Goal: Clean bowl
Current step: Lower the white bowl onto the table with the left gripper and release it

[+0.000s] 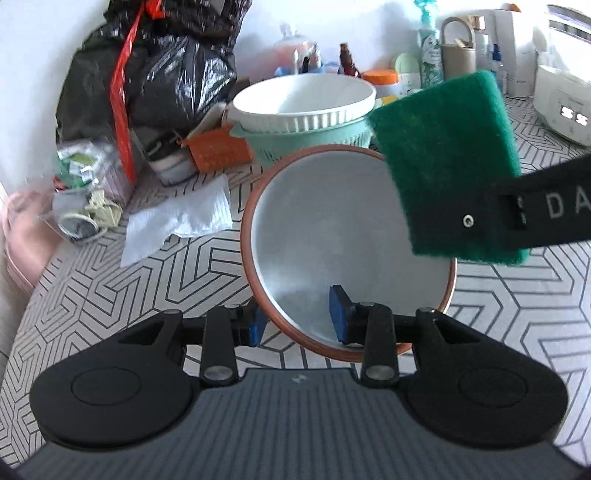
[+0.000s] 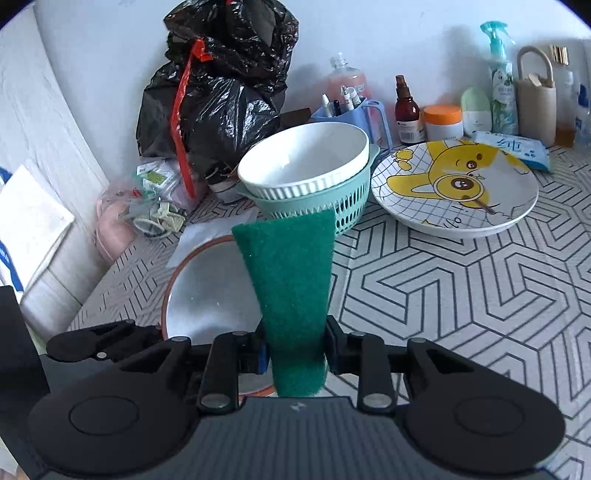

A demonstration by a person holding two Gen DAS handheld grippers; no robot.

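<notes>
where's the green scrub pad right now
The green scrub pad is clamped in the right gripper, held above the right side of the copper-rimmed bowl, just in front of the teal basket.

White wall (image 2: 406, 29), geometric-patterned tabletop (image 2: 461, 288), black bin bag (image 2: 221, 85), soft daylight.

**A:** How does the left gripper (image 1: 301, 319) stand?

**B:** Its jaws straddle the bowl (image 1: 347, 240) rim: one blue pad outside, one pad (image 1: 338, 314) inside the wall, clamped on it.

**A:** And the right gripper (image 2: 295, 350)?

**B:** Closed on a green pad (image 2: 291, 288), which stands up between its fingers. In the left view, its black finger (image 1: 517, 206) reaches in from the right, above the bowl.
</notes>
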